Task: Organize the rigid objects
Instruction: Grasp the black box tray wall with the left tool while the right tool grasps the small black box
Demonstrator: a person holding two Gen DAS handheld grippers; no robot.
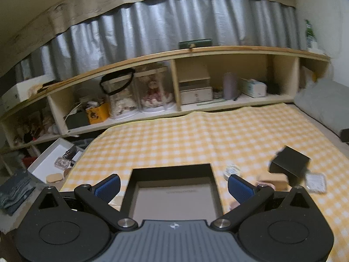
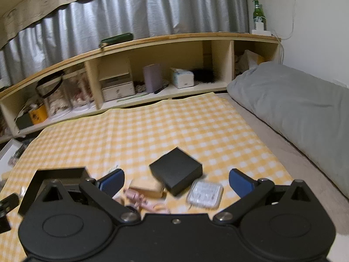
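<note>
Currently both grippers hover over the yellow checked cloth (image 1: 174,135), and neither holds anything. The left gripper (image 1: 173,187) has its jaws spread wide, empty, with the open black tray (image 1: 172,170) directly ahead between the blue pads (image 1: 108,186). The tray's pale floor is bare. The right gripper (image 2: 176,183) is likewise wide and empty, with the rigid objects lying on the cloth ahead of it.

Right wrist view only:
- The black box (image 2: 177,170) lies closed on the cloth, near the centre.
- A clear plastic case (image 2: 205,193) lies just beside the box, toward the right finger.
- A tan wooden block (image 2: 148,189) touches or nearly touches the box's near left edge; contact cannot be confirmed through the blur.
- Pink pieces (image 2: 139,198) lie in front of the block; their shape is too blurred to identify.
- A grey pillow (image 2: 294,109) lies along the right edge of the cloth.
- A green bottle (image 2: 258,15) stands upright on the shelf (image 2: 152,40) top, at the far right.

Left wrist view only:
- A white open box (image 1: 47,163) sits off the cloth's left edge, holding several small items.
- Folded denim fabric (image 1: 15,190) lies nearer, to the left of the white box.
- A small round patterned item (image 1: 232,171) lies on the cloth, right of the tray.

Both views show the tray to the left of the object group, apart from it.
</note>
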